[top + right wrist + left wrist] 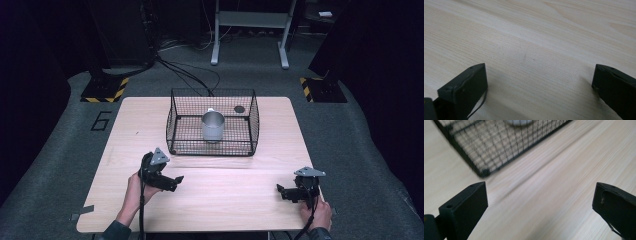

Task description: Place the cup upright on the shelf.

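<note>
A person's left hand holds the left gripper low over the wooden table, near its front-left corner, the jaws spread wide with nothing between them and angled toward the table's middle. The left gripper view looks along those two black jaws at bare wood grain, with one bottom corner of the black wire basket just ahead and the rounded base of a metal cup at the top edge of the frame. In the high view the wire basket stands toward the rear middle of the table, well apart from both grippers. The metal cup sits upright inside it, about central on the basket floor, and a small dark round object lies near the basket's rear-right corner; what it is cannot be told. At the front-right corner of the table the right hand grips the right gripper, pointed inward along the front edge. Its jaws also stand wide apart and hold nothing, with plain tabletop between them in the right gripper view
</note>
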Demonstrator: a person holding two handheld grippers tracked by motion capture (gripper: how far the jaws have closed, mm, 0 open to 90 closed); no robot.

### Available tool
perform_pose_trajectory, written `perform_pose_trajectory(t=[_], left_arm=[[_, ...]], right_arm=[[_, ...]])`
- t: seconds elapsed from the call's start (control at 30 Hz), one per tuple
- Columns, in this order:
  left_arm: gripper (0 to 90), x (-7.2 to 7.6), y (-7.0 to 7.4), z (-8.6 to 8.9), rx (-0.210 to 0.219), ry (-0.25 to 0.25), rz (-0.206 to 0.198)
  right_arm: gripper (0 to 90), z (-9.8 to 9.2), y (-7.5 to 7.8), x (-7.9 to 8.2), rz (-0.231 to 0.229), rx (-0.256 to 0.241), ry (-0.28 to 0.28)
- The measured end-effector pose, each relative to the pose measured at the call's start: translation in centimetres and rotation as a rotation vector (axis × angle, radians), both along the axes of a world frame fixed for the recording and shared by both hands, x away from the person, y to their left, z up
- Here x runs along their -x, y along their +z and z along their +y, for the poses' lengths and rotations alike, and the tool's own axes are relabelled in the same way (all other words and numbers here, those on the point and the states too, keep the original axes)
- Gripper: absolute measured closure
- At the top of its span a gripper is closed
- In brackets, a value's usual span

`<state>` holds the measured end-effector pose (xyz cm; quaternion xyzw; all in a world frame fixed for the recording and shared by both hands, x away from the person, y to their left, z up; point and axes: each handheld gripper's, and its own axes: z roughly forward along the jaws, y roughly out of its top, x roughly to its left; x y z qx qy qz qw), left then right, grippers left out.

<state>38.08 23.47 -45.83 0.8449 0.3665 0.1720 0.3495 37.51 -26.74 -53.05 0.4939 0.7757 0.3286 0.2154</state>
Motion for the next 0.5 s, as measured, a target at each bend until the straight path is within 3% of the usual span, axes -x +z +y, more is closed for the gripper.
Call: perform_pose_trajectory(t=[0.1,0.2,0.27,0.4,0.5], left_arm=[[0.1,0.4,-2.2,1.4,-0.009,0.050,0.025],[0.1,0.8,-4.5,3.0,0.013,0.102,0.074],[0.1,1.2,-5.5,3.7,0.024,0.091,0.092],[0.1,1.9,-6.5,4.3,0.012,0.105,0.069],[0.1,2.5,-7.2,4.9,0.013,0.118,0.018]], right_arm=[[0.0,0.0,0.0,0.0,0.000,0.000,0.000],[0.0,0.0,0.0,0.0,0.000,0.000,0.000],[0.0,0.0,0.0,0.0,0.000,0.000,-0.001],[0.0,0.0,0.0,0.0,0.002,-0.002,-0.002],[0.0,0.0,0.0,0.0,0.004,-0.005,-0.005]])
